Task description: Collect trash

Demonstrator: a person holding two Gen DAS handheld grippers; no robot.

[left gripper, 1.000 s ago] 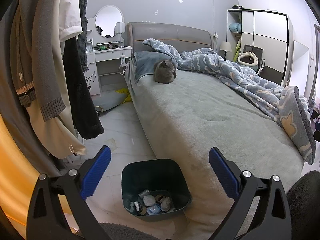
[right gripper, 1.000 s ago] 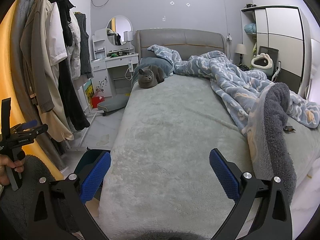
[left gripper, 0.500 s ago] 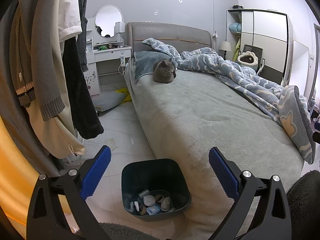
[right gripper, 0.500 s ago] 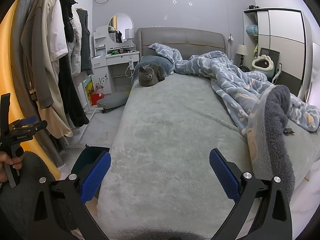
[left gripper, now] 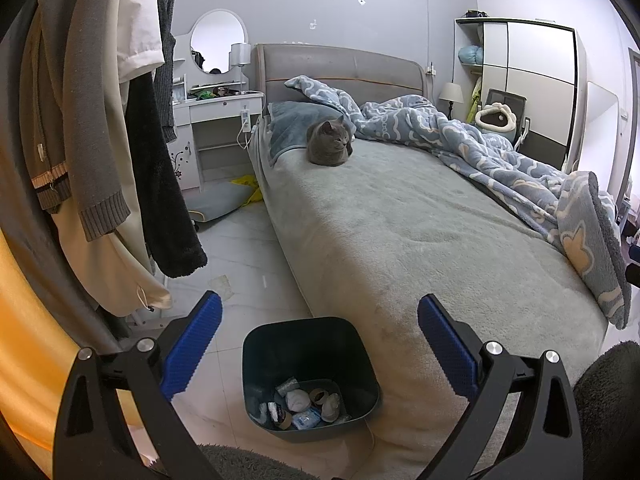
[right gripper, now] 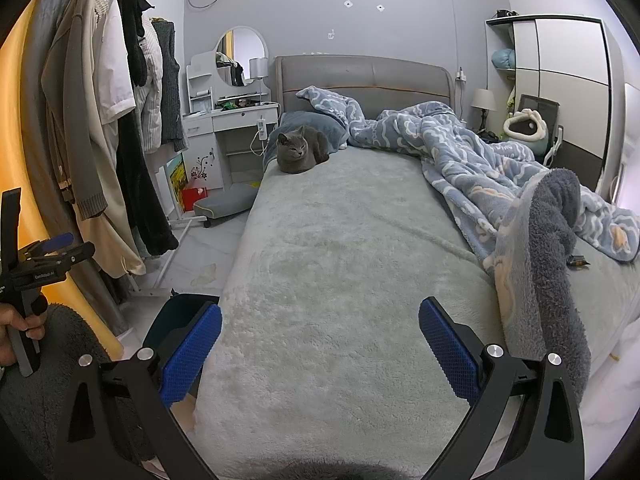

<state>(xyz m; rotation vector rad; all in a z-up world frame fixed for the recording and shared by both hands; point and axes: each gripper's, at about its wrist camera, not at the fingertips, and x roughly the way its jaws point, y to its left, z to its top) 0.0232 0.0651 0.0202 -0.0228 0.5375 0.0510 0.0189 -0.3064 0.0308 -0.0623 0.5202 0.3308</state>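
The left gripper (left gripper: 318,344) hangs with jaws spread wide above the dark bin (left gripper: 256,364), which stands on the floor against the bed (left gripper: 400,220) and holds trash (left gripper: 306,402). The right gripper (right gripper: 320,348), equally wide and empty, hovers over the bed's foot, a grey cat (right gripper: 300,155) lying by the pillow.

My left camera looks forward and down from the foot corner of the bed (left gripper: 400,232), close above the bin (left gripper: 308,376) on the floor beside it, toward the headboard (left gripper: 340,68). My right camera sits further right, low over the mattress, facing the same headboard. Both views share the cat (right gripper: 300,154), the blue quilt (right gripper: 448,148), the hanging clothes (right gripper: 120,120), the wardrobe (right gripper: 560,80) and the bin's edge.
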